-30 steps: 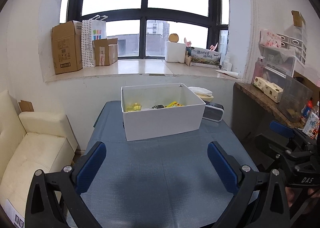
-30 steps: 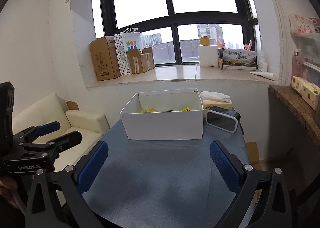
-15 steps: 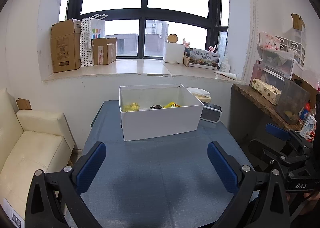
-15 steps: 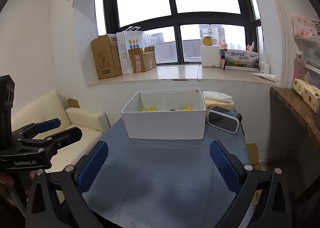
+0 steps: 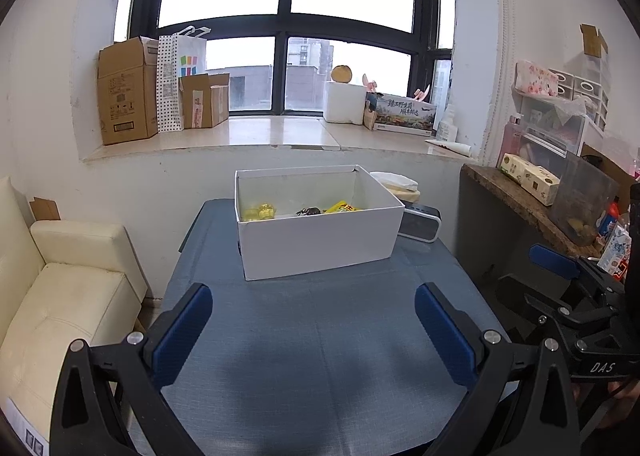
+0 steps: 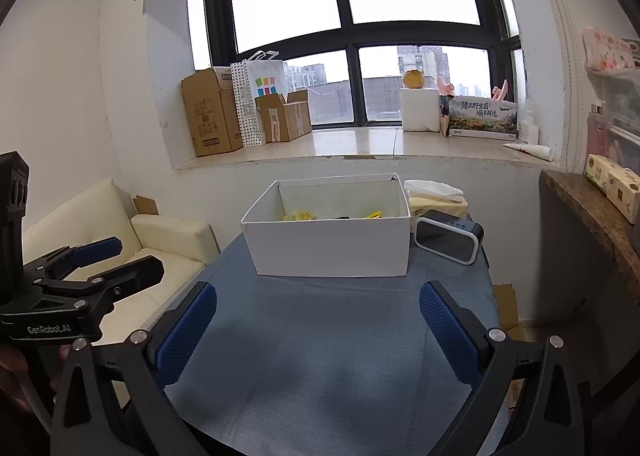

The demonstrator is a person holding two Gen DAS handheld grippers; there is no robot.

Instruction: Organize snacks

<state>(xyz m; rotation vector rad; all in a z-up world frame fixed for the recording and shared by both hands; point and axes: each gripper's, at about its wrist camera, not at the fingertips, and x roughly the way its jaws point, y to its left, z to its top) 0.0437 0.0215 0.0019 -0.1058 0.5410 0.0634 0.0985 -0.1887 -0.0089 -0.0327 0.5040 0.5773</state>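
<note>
The open white cardboard box holds the snacks: a crinkly yellow wrapped snack, a small dark wrapped piece and a yellow-and-red packet lie on its floor. No loose snack shows on the blue-grey cloth-covered counter, so the sorting looks largely done, or else the rest sits out of view; I cannot tell which.

The box stands straight ahead of both tools, well beyond their fingertips, with bare counter between. The left tool hangs spread wide with nothing between its blue pads, and the right tool is likewise agape and empty. Just right of the box, from either tool, a dark rounded clock-like device sits touching or nearly touching it, with a tissue pack behind.
</note>
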